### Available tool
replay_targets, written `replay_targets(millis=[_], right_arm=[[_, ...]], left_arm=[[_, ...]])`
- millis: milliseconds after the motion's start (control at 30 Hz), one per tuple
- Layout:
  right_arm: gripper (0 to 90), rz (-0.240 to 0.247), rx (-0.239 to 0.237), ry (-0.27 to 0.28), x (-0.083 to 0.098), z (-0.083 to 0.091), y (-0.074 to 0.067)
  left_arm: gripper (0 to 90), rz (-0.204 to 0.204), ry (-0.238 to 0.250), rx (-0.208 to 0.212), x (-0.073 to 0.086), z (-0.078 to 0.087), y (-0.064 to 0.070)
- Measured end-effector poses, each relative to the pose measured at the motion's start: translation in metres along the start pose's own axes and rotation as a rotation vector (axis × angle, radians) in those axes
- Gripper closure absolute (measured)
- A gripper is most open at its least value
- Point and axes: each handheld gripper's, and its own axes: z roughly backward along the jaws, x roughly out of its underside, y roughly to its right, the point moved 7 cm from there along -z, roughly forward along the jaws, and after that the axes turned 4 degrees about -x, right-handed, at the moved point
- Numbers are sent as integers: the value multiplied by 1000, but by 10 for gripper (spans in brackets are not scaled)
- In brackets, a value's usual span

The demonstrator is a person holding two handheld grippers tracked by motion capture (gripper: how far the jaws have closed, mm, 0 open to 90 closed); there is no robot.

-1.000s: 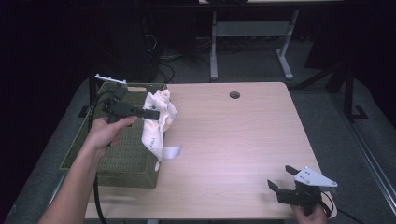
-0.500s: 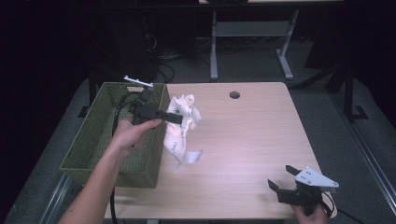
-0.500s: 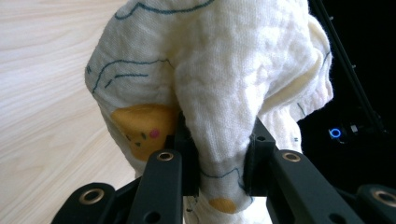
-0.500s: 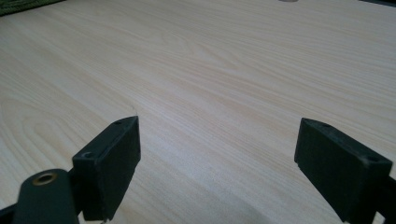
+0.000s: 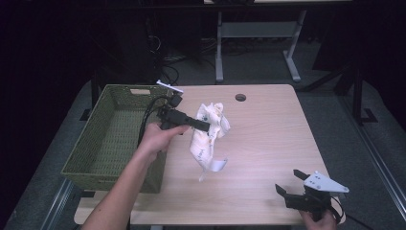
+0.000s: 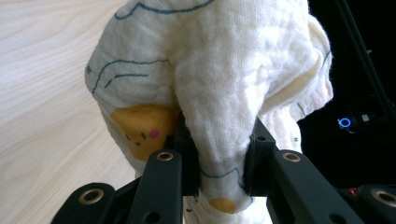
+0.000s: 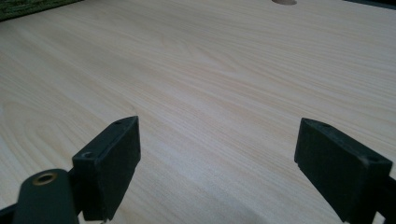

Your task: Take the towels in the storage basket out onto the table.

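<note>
High view: my left gripper (image 5: 207, 126) is hanging over the wooden table (image 5: 268, 139), just right of the green woven basket (image 5: 103, 143), and it is pinching a crumpled white cloth (image 5: 208, 136). The cloth is dangling off the tips, its lower end with a pale strap trailing down towards the tabletop; from up here I cannot tell whether that end is touching the wood. My left hand (image 5: 155, 139) is reaching in across the basket's near right corner.

Left gripper view: this one is giving me the detail the overhead camera is missing. Both jaws are closed tight on a fold of the cloth (image 6: 219, 84), the fabric bunching up between them. The weave is showing thin blue-green line drawings and yellow patches, one carrying a small pink dot. Pale wood is lying behind on the left, dark room on the right.

Right gripper view: my right gripper (image 7: 217, 154) is sitting low over bare wood, jaws spread wide with nothing between them. The table's round cable hole (image 7: 285, 2) is peeking in at the top edge.

High view again: that right gripper (image 5: 293, 184) is resting at the near right corner of the table, well apart from the cloth.
</note>
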Motion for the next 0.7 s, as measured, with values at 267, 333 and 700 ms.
replay_targets(millis=[267, 333, 700], right_arm=[[140, 6, 4, 6, 0, 1, 1], [140, 8, 5, 4, 0, 1, 1], [140, 4, 0, 10, -1, 2, 0]], left_arm=[[715, -8, -28, -42, -4, -28, 0], [713, -9, -33, -68, -6, -35, -1], [708, -36, -69, -246, -6, -74, -20]])
